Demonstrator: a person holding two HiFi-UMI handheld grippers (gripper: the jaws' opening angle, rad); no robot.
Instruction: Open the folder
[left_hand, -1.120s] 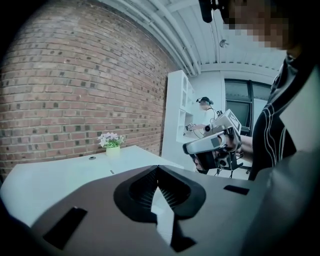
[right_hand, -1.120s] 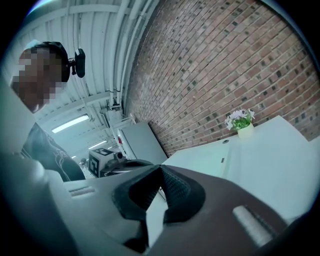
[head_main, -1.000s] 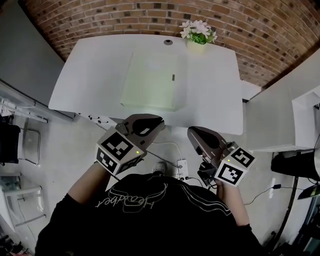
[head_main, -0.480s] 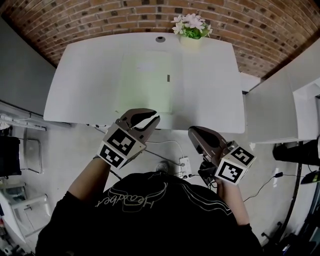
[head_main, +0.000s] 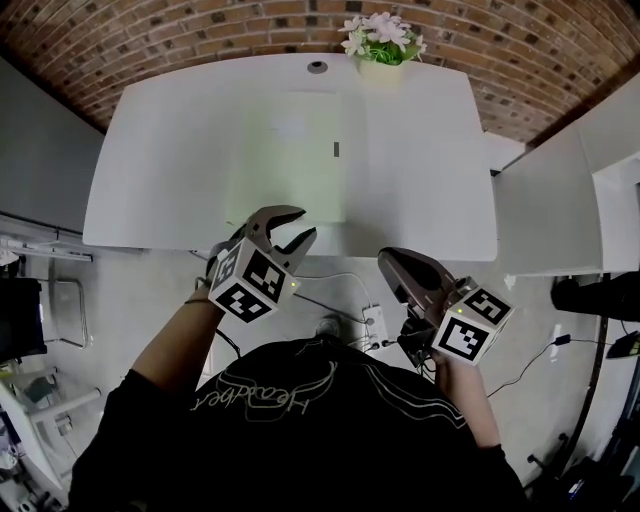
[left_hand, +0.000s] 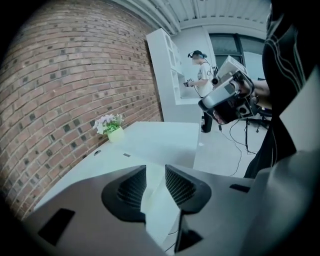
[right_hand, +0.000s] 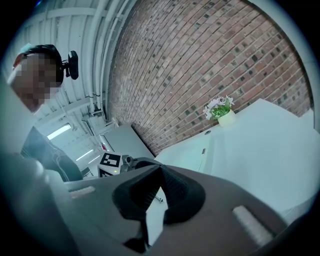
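Folder (head_main: 290, 160), pale green and closed, is seen lying flat on the white surface (head_main: 150, 160) in the upper middle of the head view. Its long sides run away from the person, and a small dark mark is carried near its right edge. A pot of pale flowers (head_main: 385, 45) is placed at the far edge of the surface, against the brick wall (head_main: 200, 25), with a round hole (head_main: 317, 67) just to its left.

The left tool (head_main: 298, 225) is held just below the centre of the frame. Its jaws are opening and stand well apart, and their tips are seen at the near edge of the folder. Nothing is gripped between them: in the left gripper view only the bare corner of the surface is seen through the gap. Whether a tip touches the folder cannot be told.

The right tool (head_main: 386, 259) is held to the lower right, off the near edge of the surface and well apart from the folder. Its jaws are brought together at the tips, with nothing held. In the left gripper view a person (left_hand: 201, 75) is seen standing in the background beside white shelving (left_hand: 167, 65).
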